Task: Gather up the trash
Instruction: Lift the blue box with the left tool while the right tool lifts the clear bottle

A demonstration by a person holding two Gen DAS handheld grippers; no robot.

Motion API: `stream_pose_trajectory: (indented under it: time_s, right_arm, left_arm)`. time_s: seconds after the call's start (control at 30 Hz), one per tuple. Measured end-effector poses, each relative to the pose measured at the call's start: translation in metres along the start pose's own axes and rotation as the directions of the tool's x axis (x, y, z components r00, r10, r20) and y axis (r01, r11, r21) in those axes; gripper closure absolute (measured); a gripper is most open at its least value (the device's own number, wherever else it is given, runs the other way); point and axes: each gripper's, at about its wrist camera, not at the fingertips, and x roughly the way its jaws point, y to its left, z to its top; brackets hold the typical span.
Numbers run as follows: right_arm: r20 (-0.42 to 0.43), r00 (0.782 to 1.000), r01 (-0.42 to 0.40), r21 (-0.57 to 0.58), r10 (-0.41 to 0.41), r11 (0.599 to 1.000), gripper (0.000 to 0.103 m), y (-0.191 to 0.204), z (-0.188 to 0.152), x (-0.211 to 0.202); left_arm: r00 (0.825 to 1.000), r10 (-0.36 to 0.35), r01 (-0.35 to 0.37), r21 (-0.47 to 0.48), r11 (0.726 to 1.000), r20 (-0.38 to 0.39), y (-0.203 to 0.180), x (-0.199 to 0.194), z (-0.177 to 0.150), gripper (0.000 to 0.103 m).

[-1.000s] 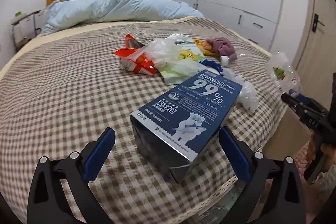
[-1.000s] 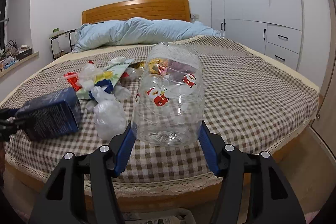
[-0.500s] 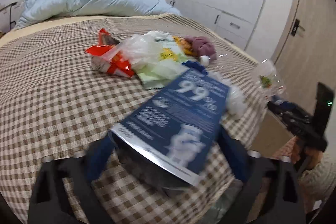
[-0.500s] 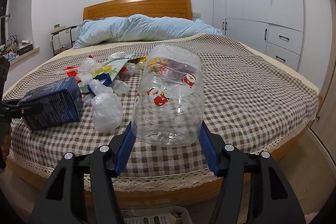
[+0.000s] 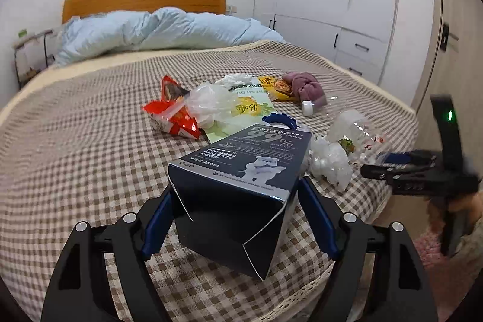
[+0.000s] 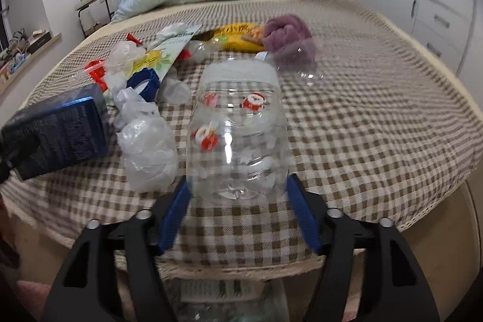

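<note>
Two grippers: both were in play over the near edge of the bed.
Left gripper: jaws were closing on the dark blue carton; blue pads sat against both its sides, so it read as pinched, near end tipped up off the cover.
Right gripper: jaws were opening; the clear plastic jar with Santa stickers stood between them, pads looked just off its walls, so not gripped.
Bin: something pale showed below the bed edge under the right gripper, too blurred to name.
Remaining trash: white plastic bag lay just beside the jar; red snack wrapper, green-and-yellow pouch, yellow packet and a small bottle sat further in.
Not trash, likely: purple cloth.
Risk 1: the released jar could roll off the bed edge and miss any bin.
Risk 2: the carton's thin walls could buckle under the squeeze and slip out.
Risk 3: the two grippers worked close together and could collide.
</note>
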Motion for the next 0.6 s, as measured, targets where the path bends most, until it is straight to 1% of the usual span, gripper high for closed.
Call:
stream_pose_trajectory:
  time_s: [0.1,0.17,0.23,0.33,0.4,0.5,0.6]
  right_arm:
    - [-0.038,0.998,-0.048,0.040,0.050,0.998,0.026,-0.007,0.016,-0.005]
    - [-0.076,0.995,-0.065,0.062,0.070,0.996,0.025,-0.010,0.032,-0.004]
    - [-0.116,0.991,-0.064,0.080,0.073,0.995,0.024,-0.012,0.051,0.000]
    - [-0.172,0.984,-0.032,0.088,0.047,0.996,0.025,-0.007,0.079,0.012]
    - [-0.210,0.977,-0.011,0.094,0.031,0.995,0.024,-0.005,0.091,0.021]
    - [-0.296,0.955,0.031,0.125,0.008,0.992,0.024,-0.005,0.107,0.042]
    - [-0.348,0.937,0.066,0.121,-0.020,0.990,0.025,-0.002,0.112,0.055]
  left_arm:
    - [0.999,0.038,-0.038,0.022,0.999,0.001,-0.009,-0.001,0.001,0.027]
    - [0.999,0.050,-0.050,0.020,0.999,0.000,-0.010,0.000,0.000,0.027]
    - [0.998,0.056,-0.056,0.015,0.998,0.003,-0.010,0.000,0.001,0.027]
    - [0.998,0.062,-0.062,0.001,0.998,0.009,-0.011,-0.001,0.002,0.027]
    - [0.998,0.065,-0.065,-0.009,0.998,0.010,-0.011,-0.002,0.002,0.027]
    - [0.998,0.068,-0.068,-0.004,0.998,0.012,-0.013,-0.002,0.002,0.027]
    - [0.998,0.066,-0.066,0.008,0.998,0.010,-0.015,-0.002,0.002,0.027]
